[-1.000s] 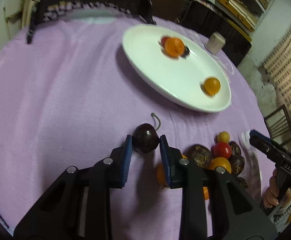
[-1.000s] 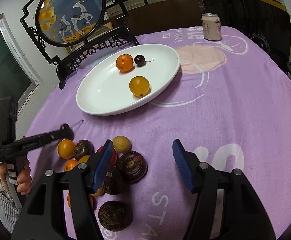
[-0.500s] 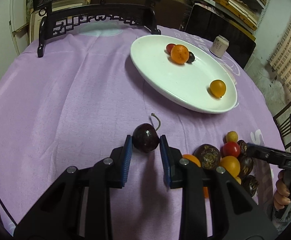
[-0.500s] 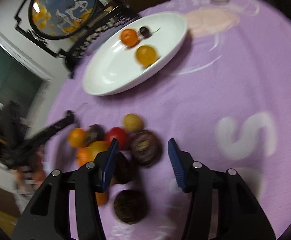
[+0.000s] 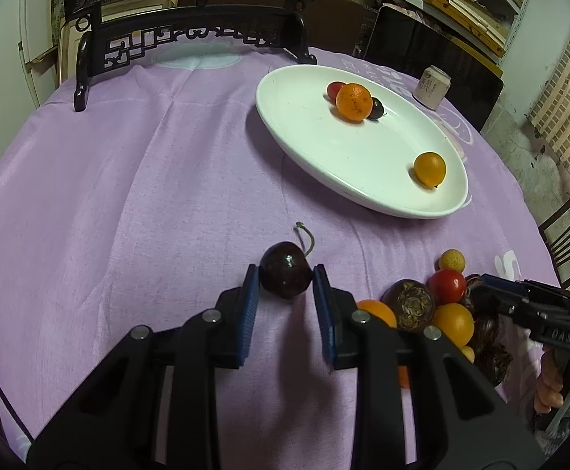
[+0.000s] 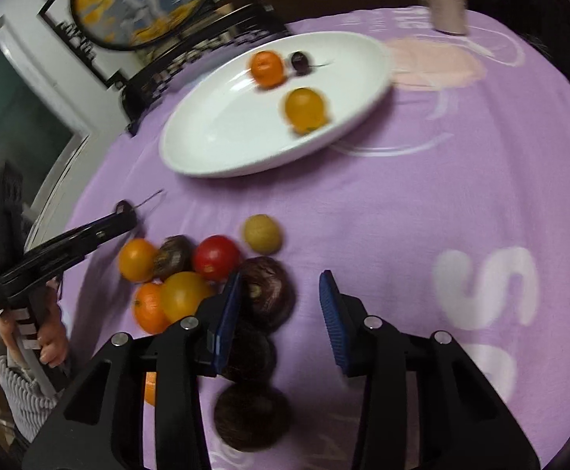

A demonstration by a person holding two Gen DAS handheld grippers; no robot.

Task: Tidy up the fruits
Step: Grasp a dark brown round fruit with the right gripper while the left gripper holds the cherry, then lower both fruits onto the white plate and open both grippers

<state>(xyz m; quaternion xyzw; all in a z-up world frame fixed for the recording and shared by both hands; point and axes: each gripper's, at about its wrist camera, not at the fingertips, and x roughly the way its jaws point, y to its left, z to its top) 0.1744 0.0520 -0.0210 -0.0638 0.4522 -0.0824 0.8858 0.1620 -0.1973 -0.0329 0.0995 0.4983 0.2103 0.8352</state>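
**Left gripper grips cherry, right one hangs over fruit pile**

The left gripper (image 5: 285, 278) has its jaws closed narrow on a dark cherry (image 5: 285, 269), blue pads touching both sides; the stem points up and away. The cherry is above the purple cloth of the surface (image 5: 128, 196), near the white plate (image 5: 324, 164) but not over it. On the plate are an orange (image 5: 354, 102) w/ a red fruit and a dark cherry just beside it, and a yellow-orange fruit (image 5: 430, 169) apart from them, near the rim.

The right gripper (image 6: 281, 305) has jaws wide, holding nothing. It hangs over the fruit pile (image 6: 191, 270); its left pad is in front of a dark brown fruit (image 6: 267, 290). The right view is blurred. A can (image 5: 432, 87) stands behind the plate.
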